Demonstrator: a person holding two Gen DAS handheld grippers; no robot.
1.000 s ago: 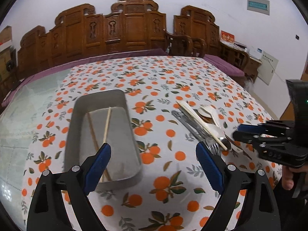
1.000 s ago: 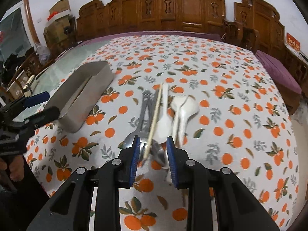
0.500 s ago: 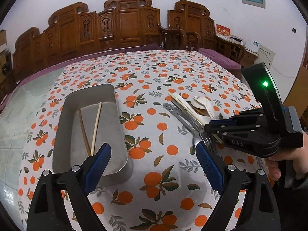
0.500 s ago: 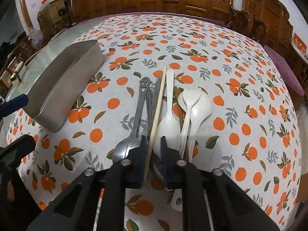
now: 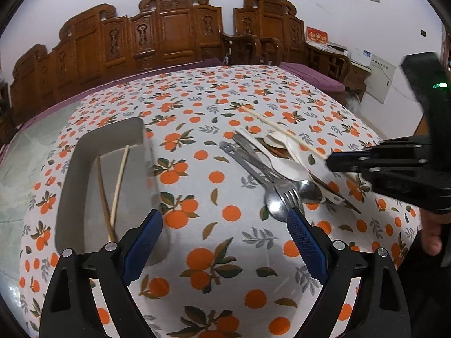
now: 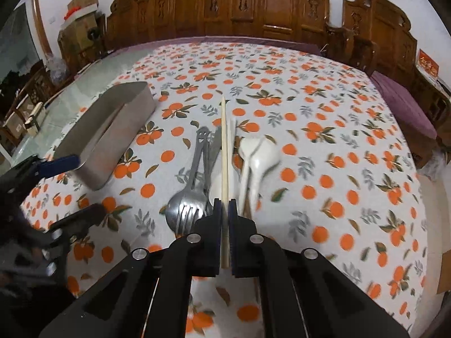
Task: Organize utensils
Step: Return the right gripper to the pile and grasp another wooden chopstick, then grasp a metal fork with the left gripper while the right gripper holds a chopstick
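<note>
Both tongs are in front of me: my right gripper (image 6: 224, 205) has just been closing and is now clamped on a pale chopstick (image 6: 224, 152), which runs straight out between the blue pads (image 6: 217, 225) and points away from me across the orange-print tablecloth (image 6: 324, 146). From the left wrist view I see the same chopstick (image 5: 282, 131) tilted, its far tip raised above the cloth, its near end in the right gripper (image 5: 331, 164) at the right edge, with part of a hand (image 5: 431, 233) below it. Under and beside the held stick lies the pile of utensils (image 6: 220, 169): a metal spoon (image 6: 184, 200) and fork (image 6: 187, 214) just left of my right jaws, a smiley-handled piece (image 6: 201, 143) beyond them, and white spoons (image 6: 259, 160) just to the right. My left gripper (image 5: 225, 236) stands wide with nothing between its pads, hovering over bare cloth between the metal tray (image 5: 112, 138) on its left and the pile (image 5: 270, 169) on its right; its left pad overlaps the tray's near corner in the picture. Inside the tray lie two chopsticks (image 5: 112, 186), one dark and one pale, crossing near their near ends. In the right wrist view the tray (image 6: 112, 140) sits well left of the pile, with the left gripper (image 6: 67, 186) near its closest corner
</note>
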